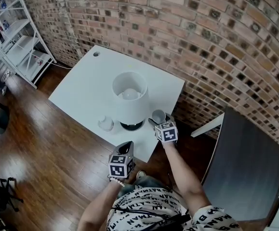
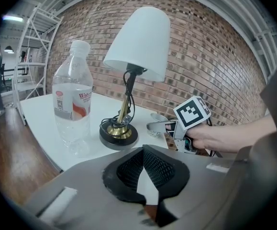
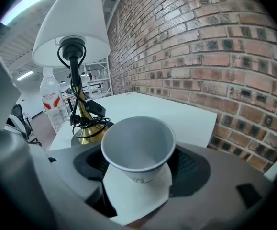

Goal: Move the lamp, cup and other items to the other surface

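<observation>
Jaws wide on the right claw [image 3: 138, 153], released, with the paper cup [image 3: 138, 143] standing upright between them and both pads clear of its wall. The cup rests on the white surface [image 1: 76, 88] at the near right corner, mouth up, nothing to see inside it. Just left of the cup is the lamp [image 1: 129, 96], white shade over a brass stem and a black round base, its dark cord looped around the foot. Left again, close to the near edge, stands the clear water bottle [image 2: 72, 99], upright with its cap on, just beside the lamp base but not touching it. Over to the left claw [image 2: 144, 150]: clenched, tips together, nothing in them. It is held off the near edge of the white surface, above the wooden floor [image 1: 43, 148], and points toward the lamp base. Well to the right, a dark surface [image 1: 245, 162] stands apart from the white one. Behind both runs the brick wall [image 1: 216, 32], and a white shelf rack [image 1: 19, 37] stands at the far left.
</observation>
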